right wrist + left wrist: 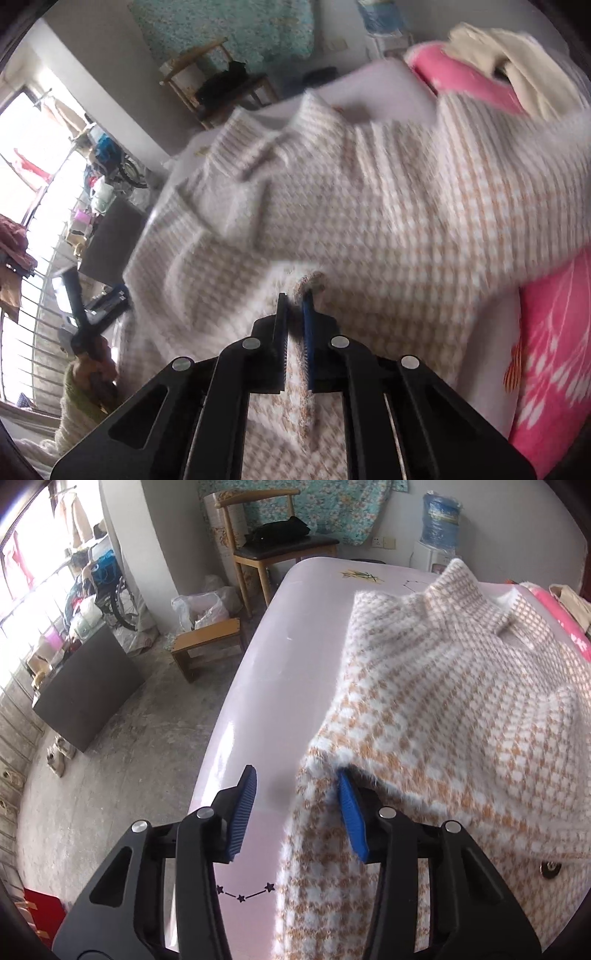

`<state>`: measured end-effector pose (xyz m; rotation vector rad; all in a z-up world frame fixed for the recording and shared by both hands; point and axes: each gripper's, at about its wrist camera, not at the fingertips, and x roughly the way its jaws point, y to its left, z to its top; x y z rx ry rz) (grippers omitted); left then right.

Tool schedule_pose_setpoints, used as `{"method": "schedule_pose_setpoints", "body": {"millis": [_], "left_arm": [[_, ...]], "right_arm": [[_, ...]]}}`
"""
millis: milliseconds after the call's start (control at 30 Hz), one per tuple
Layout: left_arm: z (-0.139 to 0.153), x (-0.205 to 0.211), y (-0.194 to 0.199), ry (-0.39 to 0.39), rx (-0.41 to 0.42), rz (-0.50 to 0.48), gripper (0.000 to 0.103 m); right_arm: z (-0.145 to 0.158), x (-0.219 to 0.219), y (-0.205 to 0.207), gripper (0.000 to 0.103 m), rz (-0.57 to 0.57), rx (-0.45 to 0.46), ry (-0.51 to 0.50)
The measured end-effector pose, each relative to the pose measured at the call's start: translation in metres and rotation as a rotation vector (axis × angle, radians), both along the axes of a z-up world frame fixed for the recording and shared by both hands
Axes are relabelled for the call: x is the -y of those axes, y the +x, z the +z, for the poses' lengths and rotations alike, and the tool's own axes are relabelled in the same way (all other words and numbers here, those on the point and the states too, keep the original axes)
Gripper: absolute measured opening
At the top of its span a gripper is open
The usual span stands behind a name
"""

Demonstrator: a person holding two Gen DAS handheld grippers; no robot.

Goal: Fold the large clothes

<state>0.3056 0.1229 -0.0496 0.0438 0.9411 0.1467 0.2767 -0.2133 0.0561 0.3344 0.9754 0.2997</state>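
Observation:
A fluffy white-and-tan houndstooth sweater (443,709) lies spread over a pale pink table (258,686). My left gripper (296,775) is at the sweater's near left corner. Its jaws stand apart with the fabric edge between them; cloth drapes over the right pad (351,812), while the left pad (243,808) is clear of it. In the blurred right wrist view, my right gripper (295,299) is shut on a raised fold of the sweater (369,206). A person's hand (92,369) holds the left gripper's handle at that view's left edge.
A pink patterned cloth (546,350) and a cream garment (517,66) lie at the table's right and far side. Off the left edge, on the concrete floor, stand a wooden chair (280,550), a low stool (207,642) and a dark board (88,690). A water dispenser (439,528) stands behind.

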Motion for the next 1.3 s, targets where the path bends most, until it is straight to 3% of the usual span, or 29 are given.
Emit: {"method": "schedule_pose_setpoints", "body": {"millis": [100,200,300,367,467,533,600,667,767,900,1000,1133,1233,1267,1300], "left_arm": [[-0.002,-0.002,0.000,-0.020,0.019,0.026,0.042],[-0.001,-0.003,-0.001,-0.037,0.025,0.056,0.042],[0.000,-0.002,-0.004,-0.031,0.032,0.076,0.042],[0.000,-0.002,-0.005,-0.029,0.036,0.088,0.042],[-0.003,-0.003,-0.007,-0.031,0.033,0.108,0.042],[-0.002,-0.004,-0.007,-0.035,0.033,0.105,0.042],[-0.002,-0.003,-0.008,-0.046,0.024,0.086,0.042],[0.001,-0.004,-0.013,-0.055,0.013,0.056,0.042],[0.015,-0.009,-0.031,-0.111,0.031,-0.012,0.042],[0.051,-0.024,-0.041,-0.243,0.116,-0.086,0.045],[0.061,-0.025,-0.006,-0.274,0.110,-0.091,0.054],[0.049,-0.015,0.072,-0.273,0.034,-0.117,0.054],[0.037,0.005,0.120,-0.177,-0.005,-0.144,0.054],[0.033,0.012,0.131,-0.149,-0.014,-0.155,0.043],[0.027,0.019,0.142,-0.118,-0.031,-0.166,0.019]], "right_arm": [[0.079,-0.054,0.043,0.007,0.141,0.173,-0.005],[0.157,-0.090,0.049,0.007,0.242,0.368,-0.003],[0.197,-0.092,0.032,0.007,0.239,0.523,-0.047],[0.184,-0.071,0.030,0.007,0.195,0.513,-0.065],[0.110,-0.024,0.045,0.007,0.075,0.328,-0.153],[0.041,0.014,0.055,0.007,0.011,0.149,-0.193],[-0.019,0.043,0.064,0.007,-0.038,-0.028,-0.142],[-0.050,0.057,0.063,0.007,-0.074,-0.089,-0.125],[-0.059,0.064,0.054,0.007,-0.082,-0.072,-0.092],[-0.058,0.059,0.052,0.007,-0.063,-0.046,-0.105],[-0.064,0.060,0.059,0.008,-0.062,-0.052,-0.092],[-0.071,0.065,0.061,0.008,-0.063,-0.059,-0.058],[-0.073,0.068,0.059,0.008,-0.059,-0.055,-0.049],[-0.072,0.068,0.058,0.007,-0.056,-0.050,-0.050],[-0.071,0.068,0.058,0.007,-0.055,-0.046,-0.052]]}}
